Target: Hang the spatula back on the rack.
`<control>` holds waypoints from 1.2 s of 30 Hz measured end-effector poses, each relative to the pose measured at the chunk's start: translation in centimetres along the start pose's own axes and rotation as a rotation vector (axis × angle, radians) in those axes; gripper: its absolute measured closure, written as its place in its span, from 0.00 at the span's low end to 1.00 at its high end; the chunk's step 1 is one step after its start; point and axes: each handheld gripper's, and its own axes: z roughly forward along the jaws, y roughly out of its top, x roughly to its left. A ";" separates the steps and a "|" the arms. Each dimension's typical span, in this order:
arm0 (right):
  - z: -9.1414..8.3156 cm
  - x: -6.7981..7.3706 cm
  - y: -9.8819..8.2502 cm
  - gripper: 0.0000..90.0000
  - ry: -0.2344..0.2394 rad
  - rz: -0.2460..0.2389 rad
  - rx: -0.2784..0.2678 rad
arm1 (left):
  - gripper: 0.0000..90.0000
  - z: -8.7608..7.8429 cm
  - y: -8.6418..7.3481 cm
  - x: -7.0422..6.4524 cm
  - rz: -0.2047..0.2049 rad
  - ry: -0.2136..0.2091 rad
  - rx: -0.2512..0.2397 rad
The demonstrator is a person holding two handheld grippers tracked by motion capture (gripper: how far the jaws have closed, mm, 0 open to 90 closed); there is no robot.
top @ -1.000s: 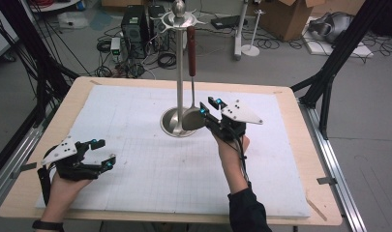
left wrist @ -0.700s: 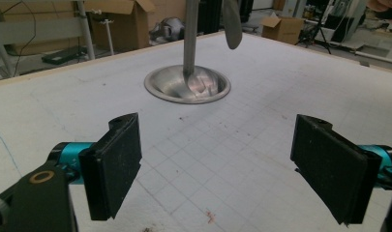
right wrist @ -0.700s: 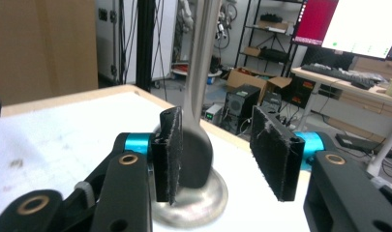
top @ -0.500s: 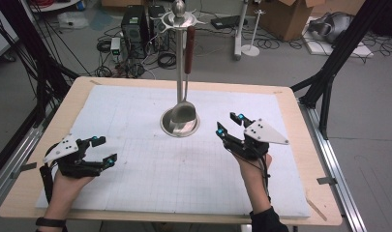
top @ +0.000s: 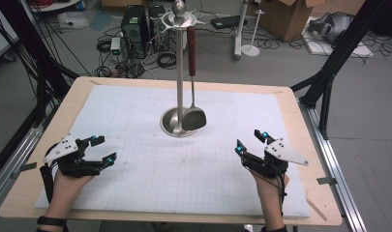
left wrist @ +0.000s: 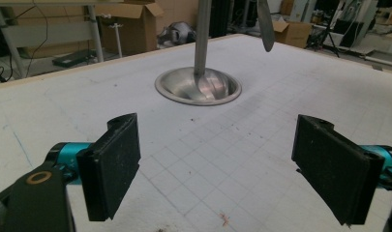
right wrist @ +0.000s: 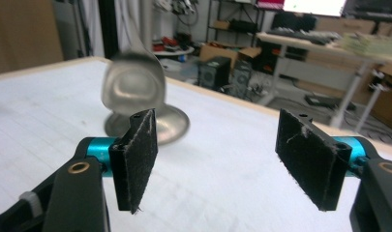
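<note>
White gridded mat covers the desk [top: 300,108], with a steel stand [top: 178,72] mid-desk and a spatula [top: 193,116] hanging off its top hook. Right hand-held gripper [top: 249,141] sits well clear of it, jaws just spread wide, nothing between. Left hand-held gripper [top: 101,149] gapes empty too.

Grey floor [top: 368,121] strewn with cables upper centre; black computer tower [top: 135,24] upper left; cardboard box [top: 285,17] upper right; possibly desks, blurred, in right gripper view.
</note>
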 end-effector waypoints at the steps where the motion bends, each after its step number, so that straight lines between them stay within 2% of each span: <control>1: -0.2 -0.2 -0.3 0.33 -0.008 0.001 0.010 | 0.20 -0.1 0.0 0.0 -0.003 0.003 0.000; 6: -1.2 -0.9 -1.5 0.33 -0.043 0.011 0.034 | 0.20 -0.3 -0.1 0.1 -0.002 0.013 0.000; 7: -1.5 -1.0 -1.8 0.33 -0.048 0.029 0.038 | 0.20 -0.4 -0.1 0.1 -0.001 0.015 0.000; 12: -1.9 -1.6 -2.9 0.32 -0.071 0.051 0.065 | 0.20 -0.3 -0.2 0.0 0.005 0.014 0.001; 18: -2.3 -2.1 -3.6 0.32 -0.083 0.053 0.092 | 0.20 0.0 0.0 -0.2 0.020 0.014 0.003; 24: -2.4 -2.8 -4.1 0.31 -0.094 0.072 0.106 | 0.20 0.0 0.1 -0.3 0.023 0.016 0.000; 36: -2.4 -3.0 -4.2 0.30 -0.097 0.081 0.105 | 0.20 -0.2 0.2 -0.4 0.026 0.022 -0.005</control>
